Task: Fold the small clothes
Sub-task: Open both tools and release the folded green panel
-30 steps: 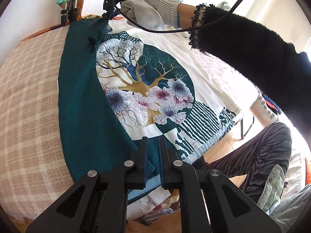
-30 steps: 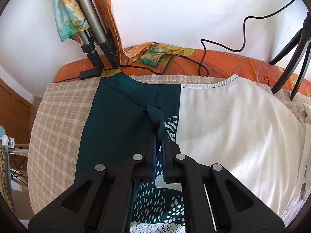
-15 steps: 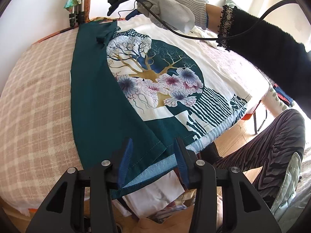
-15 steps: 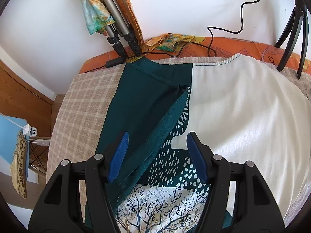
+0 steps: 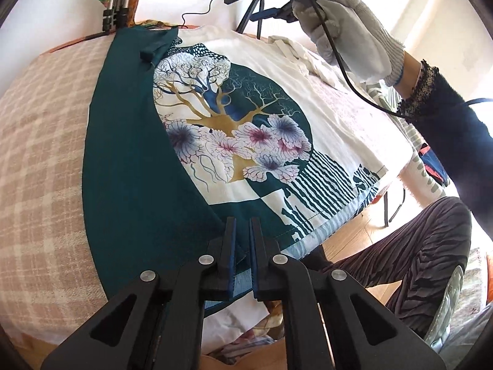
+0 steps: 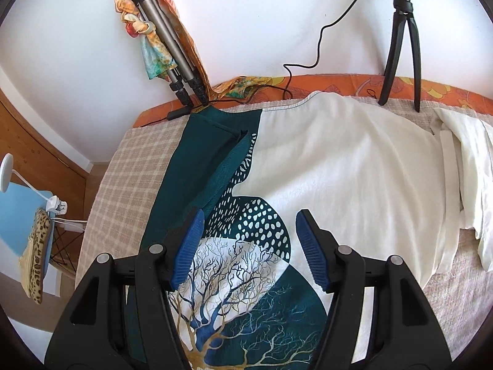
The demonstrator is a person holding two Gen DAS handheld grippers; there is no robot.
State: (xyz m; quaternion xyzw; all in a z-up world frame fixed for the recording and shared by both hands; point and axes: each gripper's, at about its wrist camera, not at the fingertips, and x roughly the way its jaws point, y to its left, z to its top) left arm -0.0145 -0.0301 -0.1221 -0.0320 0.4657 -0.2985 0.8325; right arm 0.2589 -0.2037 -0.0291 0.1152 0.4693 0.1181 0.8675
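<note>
A checked cloth (image 5: 40,154) covers the bed, with an orange sheet (image 6: 339,83) along the far edge against a white wall (image 6: 262,15). At far left, a folded tripod (image 6: 166,40) draped with a scarf (image 6: 148,30) leans on the wall; a black tripod (image 6: 400,46) stands far right. The shirt (image 5: 215,141) lies flat mid-bed, its teal left side folded over the tree print. The left gripper (image 5: 242,234) has just been closing and is nearly shut on the shirt's near hem. The right gripper (image 6: 248,246), jaws wide and empty, hovers over the shirt's far part. A white garment (image 6: 468,169) lies at right.
</note>
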